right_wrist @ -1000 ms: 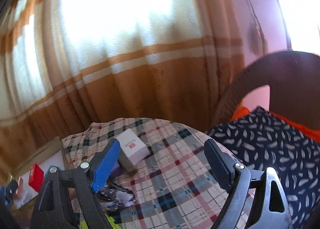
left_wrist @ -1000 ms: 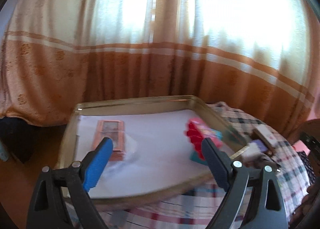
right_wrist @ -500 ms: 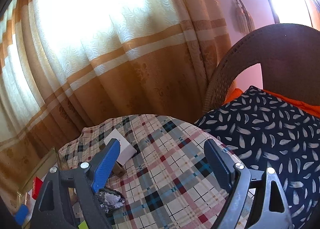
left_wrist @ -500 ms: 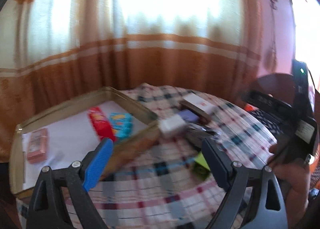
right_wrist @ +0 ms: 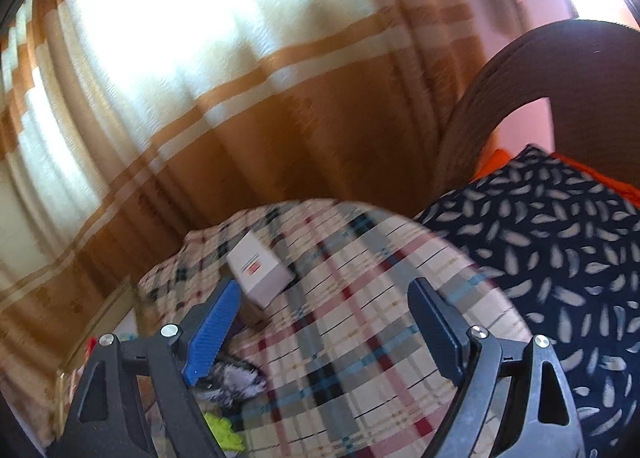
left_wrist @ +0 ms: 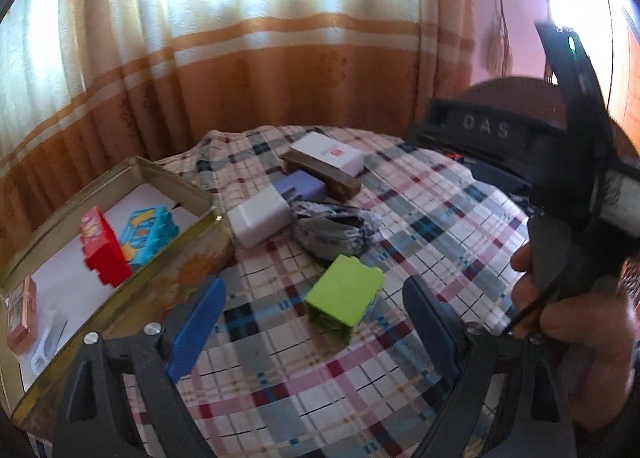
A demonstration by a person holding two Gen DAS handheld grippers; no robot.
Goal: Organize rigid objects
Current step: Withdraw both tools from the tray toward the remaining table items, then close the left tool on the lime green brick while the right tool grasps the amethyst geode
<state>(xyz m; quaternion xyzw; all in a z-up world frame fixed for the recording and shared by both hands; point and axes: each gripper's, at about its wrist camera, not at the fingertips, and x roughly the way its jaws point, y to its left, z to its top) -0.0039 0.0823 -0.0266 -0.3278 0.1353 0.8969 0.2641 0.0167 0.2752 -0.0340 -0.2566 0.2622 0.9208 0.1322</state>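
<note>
The green block [left_wrist: 343, 300] is lying on the plaid cloth [left_wrist: 424, 225], tipped on its side, its long axis running from seven to one o'clock. The left gripper [left_wrist: 314, 324] is hovering around it with jaws spread wide, not touching. The right gripper [right_wrist: 324, 328] is gaping wide over the cloth, empty. The tin tray [left_wrist: 120, 298] is sitting at nine o'clock.
</note>
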